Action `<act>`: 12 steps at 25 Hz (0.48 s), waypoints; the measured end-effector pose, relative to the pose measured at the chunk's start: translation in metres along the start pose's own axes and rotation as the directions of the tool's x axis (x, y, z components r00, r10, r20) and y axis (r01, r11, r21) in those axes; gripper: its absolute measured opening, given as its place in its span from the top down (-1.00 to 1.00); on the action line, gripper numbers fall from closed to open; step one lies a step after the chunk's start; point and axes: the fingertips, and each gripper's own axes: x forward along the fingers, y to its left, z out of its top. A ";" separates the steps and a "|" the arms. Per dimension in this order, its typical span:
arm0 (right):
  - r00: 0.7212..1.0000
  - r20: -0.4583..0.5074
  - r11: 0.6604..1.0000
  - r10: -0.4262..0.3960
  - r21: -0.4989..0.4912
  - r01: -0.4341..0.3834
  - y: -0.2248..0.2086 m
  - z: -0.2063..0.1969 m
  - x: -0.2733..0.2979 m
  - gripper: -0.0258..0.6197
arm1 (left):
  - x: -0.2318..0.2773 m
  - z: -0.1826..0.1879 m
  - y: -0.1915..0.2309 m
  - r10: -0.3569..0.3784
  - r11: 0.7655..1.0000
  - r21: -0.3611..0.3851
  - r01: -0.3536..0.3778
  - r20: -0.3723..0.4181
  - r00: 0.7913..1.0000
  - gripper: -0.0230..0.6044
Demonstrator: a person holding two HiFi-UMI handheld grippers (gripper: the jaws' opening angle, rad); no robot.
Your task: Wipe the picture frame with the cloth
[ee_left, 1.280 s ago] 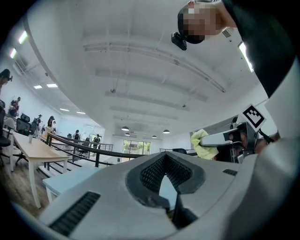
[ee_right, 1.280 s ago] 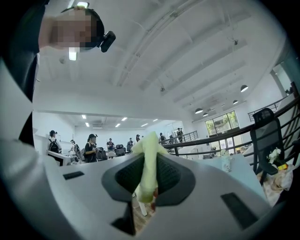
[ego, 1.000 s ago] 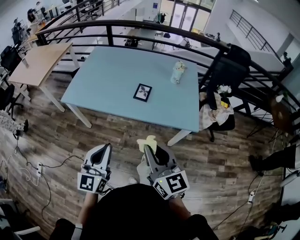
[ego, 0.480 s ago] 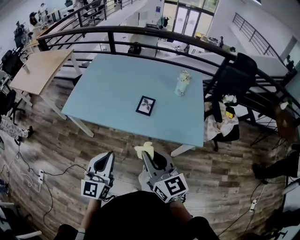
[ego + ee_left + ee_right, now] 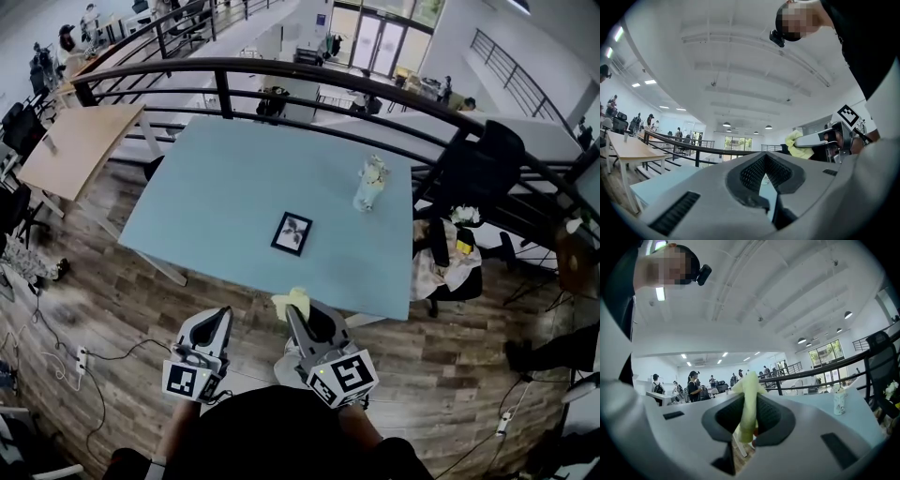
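Wooden floor lies under both grippers in the head view, and the picture frame (image 5: pixel 292 233) lies flat on the light blue tabletop (image 5: pixel 216 187) ahead, well apart from the left gripper (image 5: pixel 222 315) and the right gripper (image 5: pixel 296 311), whose tip carries the yellow cloth (image 5: pixel 292 301). In the left gripper view the jaws are pressed together on nothing. In the right gripper view the jaws clamp the cloth, which sticks up past them.

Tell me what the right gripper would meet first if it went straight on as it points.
Probably the near edge of the blue table; the right gripper, shut on the yellow cloth, aims there. The picture frame lies beyond. Height is unclear.
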 end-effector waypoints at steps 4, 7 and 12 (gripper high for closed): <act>1.000 0.003 1.000 0.001 0.014 -0.001 -0.023 0.009 0.019 0.74 | 0.027 0.002 0.004 0.003 1.000 0.007 -0.003 -0.006 1.000 0.94; 1.000 0.010 0.999 0.008 0.031 -0.008 -0.041 0.013 0.033 0.74 | 0.049 0.003 0.006 0.008 1.000 0.012 -0.008 -0.007 1.000 0.94; 0.999 0.033 0.999 0.032 0.019 -0.032 -0.068 0.028 0.055 0.74 | 0.083 0.008 0.014 0.030 0.999 0.025 -0.030 0.010 0.999 0.94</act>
